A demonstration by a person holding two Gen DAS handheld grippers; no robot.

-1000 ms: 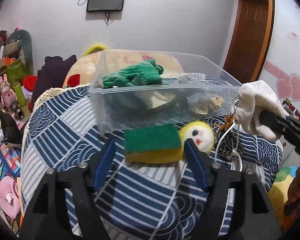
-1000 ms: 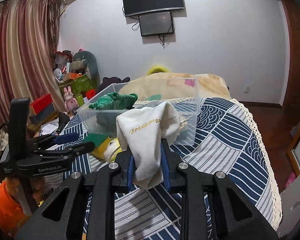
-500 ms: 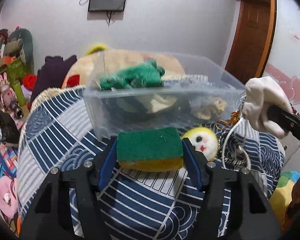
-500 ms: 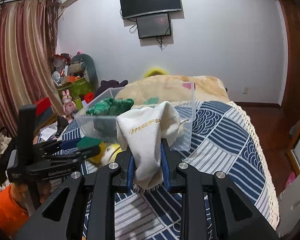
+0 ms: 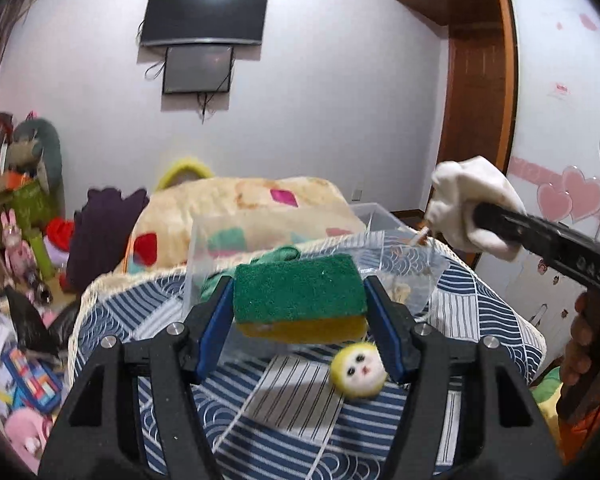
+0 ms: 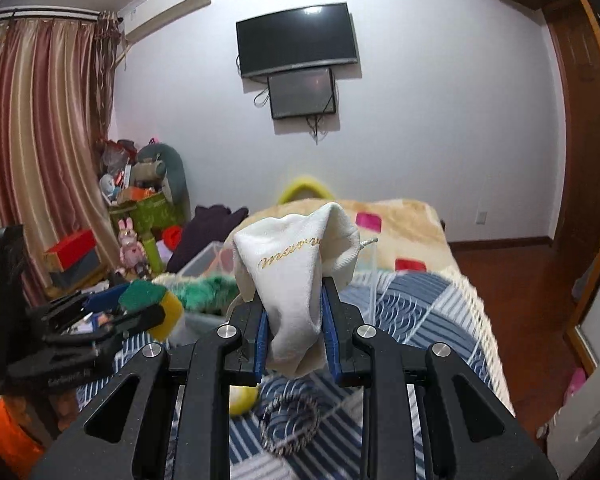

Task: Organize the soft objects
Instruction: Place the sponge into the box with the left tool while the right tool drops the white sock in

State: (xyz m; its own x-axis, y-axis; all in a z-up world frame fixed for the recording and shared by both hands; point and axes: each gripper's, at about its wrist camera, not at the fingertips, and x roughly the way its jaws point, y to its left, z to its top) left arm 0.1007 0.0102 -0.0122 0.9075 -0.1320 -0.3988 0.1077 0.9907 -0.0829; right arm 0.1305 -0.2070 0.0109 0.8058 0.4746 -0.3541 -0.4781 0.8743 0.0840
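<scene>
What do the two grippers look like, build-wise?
Both match: matte black angular frames with triangular cut-outs, silver round screw heads at the joints, and blue pads lining the inner faces of the fingers. See the left gripper and right gripper. Pale embossed lettering runs along the side of each body, too blurred to read. No cables show.

left hand-held gripper point(image 5: 300, 316) clamping sponge point(image 5: 300, 294), lifted

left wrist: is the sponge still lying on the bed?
No, the sponge is clamped between the left gripper's fingers, lifted clear of the bedspread, in front of the bin.
</scene>
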